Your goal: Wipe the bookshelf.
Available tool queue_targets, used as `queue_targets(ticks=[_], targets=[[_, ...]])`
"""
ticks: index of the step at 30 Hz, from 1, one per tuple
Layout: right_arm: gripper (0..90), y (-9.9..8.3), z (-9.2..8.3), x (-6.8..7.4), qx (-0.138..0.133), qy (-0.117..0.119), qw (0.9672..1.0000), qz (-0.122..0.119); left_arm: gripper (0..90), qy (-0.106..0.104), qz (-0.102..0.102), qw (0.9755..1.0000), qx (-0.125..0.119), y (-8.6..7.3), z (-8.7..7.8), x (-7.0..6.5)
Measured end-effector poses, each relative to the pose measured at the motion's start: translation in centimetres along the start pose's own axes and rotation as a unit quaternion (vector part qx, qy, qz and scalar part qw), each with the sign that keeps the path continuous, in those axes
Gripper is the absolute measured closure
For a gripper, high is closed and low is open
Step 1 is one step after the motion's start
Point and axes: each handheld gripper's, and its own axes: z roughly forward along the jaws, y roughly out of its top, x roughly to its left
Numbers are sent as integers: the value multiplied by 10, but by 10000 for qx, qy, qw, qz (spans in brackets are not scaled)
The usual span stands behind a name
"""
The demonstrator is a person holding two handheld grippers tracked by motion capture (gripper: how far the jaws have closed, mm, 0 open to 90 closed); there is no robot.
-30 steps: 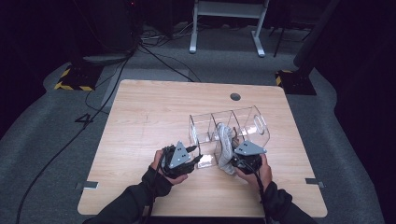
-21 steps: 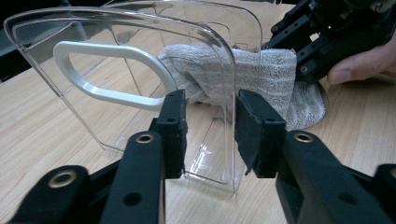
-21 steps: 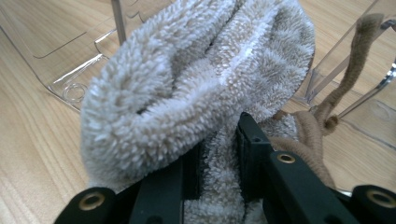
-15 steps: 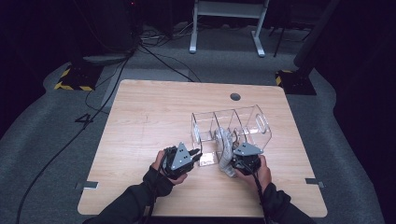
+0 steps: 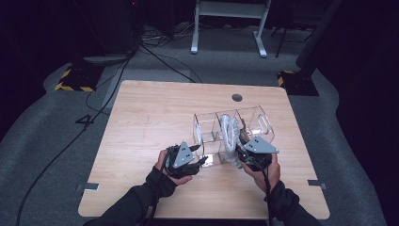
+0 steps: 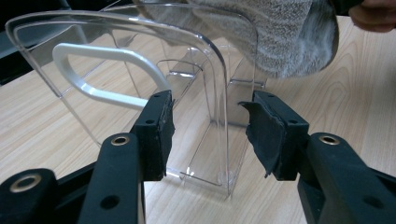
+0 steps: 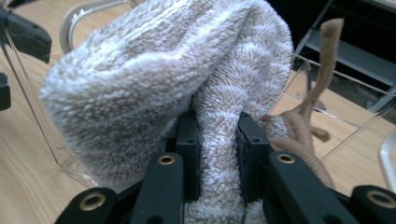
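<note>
pinching fluffy grey-white towel in our right gripper; left gripper spread around clear plastic compartment organizer wall

overhead table view, two close jaw-level views

You are wearing dark long sleeves reaching to both wrists. Each of your grippers, the left gripper and the right gripper, is carrying a grey three-cornered plate on its black body. Brass-ringed screw holes are showing on the black jaws, whose inner pads are looking worn and ragged.
</note>
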Motion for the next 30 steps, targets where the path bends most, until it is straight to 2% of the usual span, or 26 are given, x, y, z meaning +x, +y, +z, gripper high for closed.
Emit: queue_targets(ticks=[8, 9, 11, 13, 16, 20, 22, 24, 30], targets=[[749, -15, 19, 5, 413, 68, 9990, -121, 456, 11, -56, 9999, -140, 3, 2, 4], [749, -17, 22, 5, 481, 94, 9987, -128, 438, 83, -32, 9999, -121, 3, 3, 5], [749, -23, 27, 6, 624, 142, 9979, -134, 401, 40, -124, 9998, -122, 2, 5, 9], [748, -27, 31, 7, 739, 197, 9970, -142, 373, -96, -226, 9996, -109, 0, 8, 13], [748, -35, 36, 8, 880, 324, 9956, -92, 352, -148, -185, 9996, -146, 0, 11, 15], [748, -42, 42, 10, 1058, 402, 9936, -55, 409, -150, -159, 9996, -186, 2, 13, 15], [748, -41, 42, 9, 1051, 409, 9936, -27, 505, 19, -128, 9998, -154, 4, 13, 14], [748, -36, 39, 8, 1024, 355, 9941, -28, 519, 45, -124, 9998, -135, 4, 12, 14], [748, -7, 23, -1, 562, 137, 9983, 30, 544, 135, -171, 9998, -15, 6, 12, 11]])
